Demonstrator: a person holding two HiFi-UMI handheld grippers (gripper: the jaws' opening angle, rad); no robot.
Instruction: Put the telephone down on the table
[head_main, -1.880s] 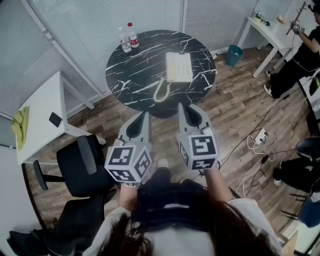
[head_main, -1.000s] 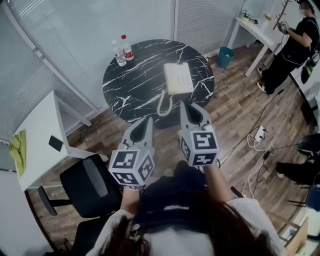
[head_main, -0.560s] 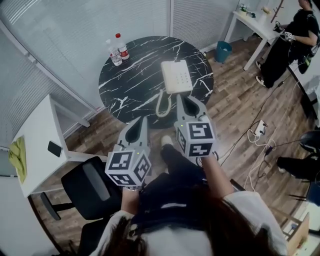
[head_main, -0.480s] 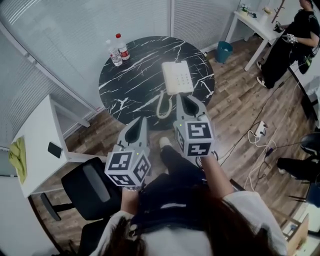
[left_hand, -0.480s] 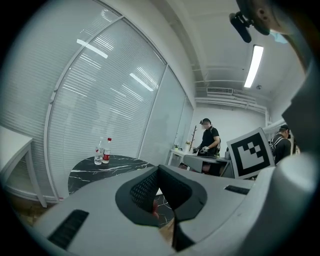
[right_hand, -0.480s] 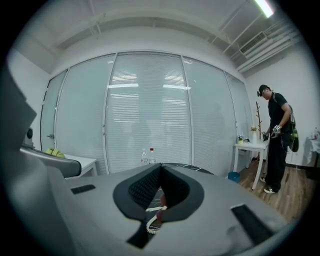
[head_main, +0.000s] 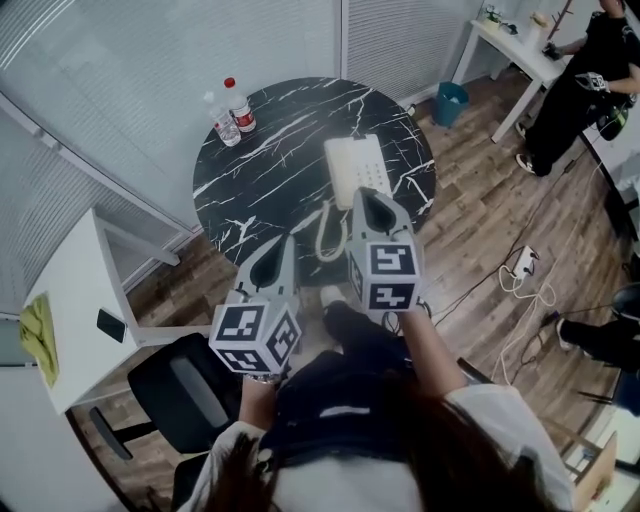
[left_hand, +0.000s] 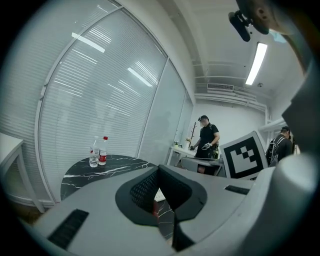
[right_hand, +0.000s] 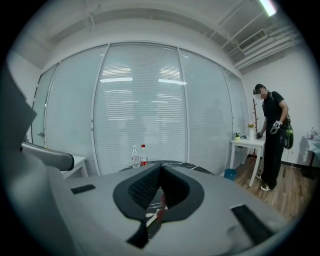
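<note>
- The white telephone (head_main: 352, 160) lies flat on the round black marble worktop (head_main: 270, 170), right of its centre
- Its coiled cord (head_main: 324, 232) loops down to the worktop's near edge
- Right tongs (head_main: 368, 198): jaws together, nothing between them; from the head view the tip overlaps the telephone's near end, contact cannot be judged
- Left tongs (head_main: 279, 247): jaws together, empty, at the near edge just left of the cord
- Two water bottles (head_main: 230, 110) stand upright at the far left rim, well apart from the telephone
- A person in dark clothing (head_main: 585, 70) stands at the room's far right
</note>
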